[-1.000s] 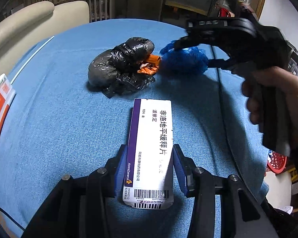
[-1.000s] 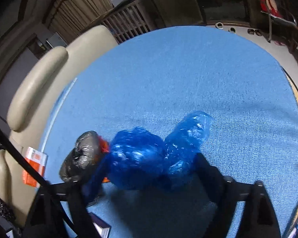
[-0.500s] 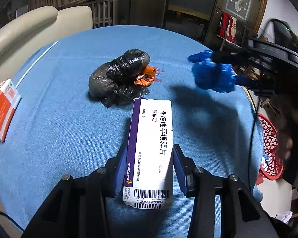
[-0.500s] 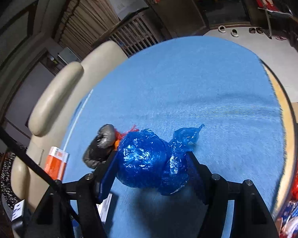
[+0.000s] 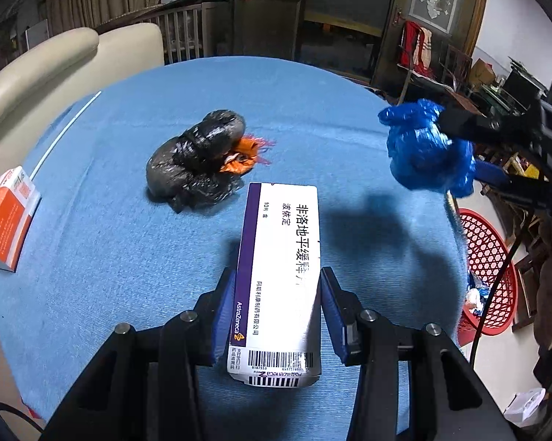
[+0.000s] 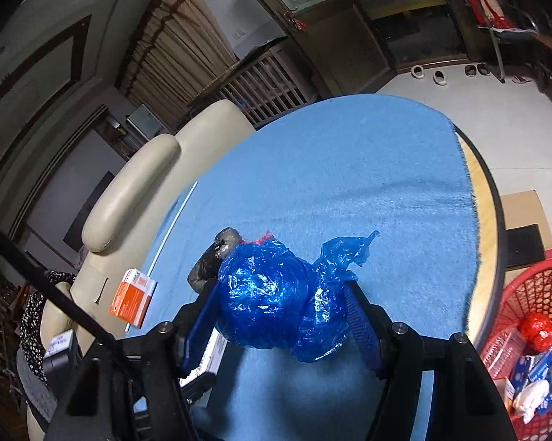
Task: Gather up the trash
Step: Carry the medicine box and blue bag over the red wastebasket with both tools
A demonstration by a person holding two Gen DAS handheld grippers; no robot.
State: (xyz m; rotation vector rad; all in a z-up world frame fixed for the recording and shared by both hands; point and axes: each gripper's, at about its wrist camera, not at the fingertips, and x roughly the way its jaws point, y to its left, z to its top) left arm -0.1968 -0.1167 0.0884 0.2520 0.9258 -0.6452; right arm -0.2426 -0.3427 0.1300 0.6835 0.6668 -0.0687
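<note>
Carrying two pieces of trash at once, the left claw is clamped on a white-and-purple medicine box held above the near part of the bench, while the right claw grips a crumpled blue plastic bag lifted off the cloth at the bench's right side. The red mesh basket on the floor to the right, already holding scraps, looks like the drop point. The bag is soft and its loose tail sticks out past the pads, so it could slip or snag on the basket rim; the box is held only by its near end and could tip out if swung fast. A knotted black bag with orange scraps lies at mid-bench, and an orange-and-white box sits at the left edge. The round bench wears a blue textured cloth; beyond are a cream sofa, curtains, dark wooden cabinets and pale floor tiles.
</note>
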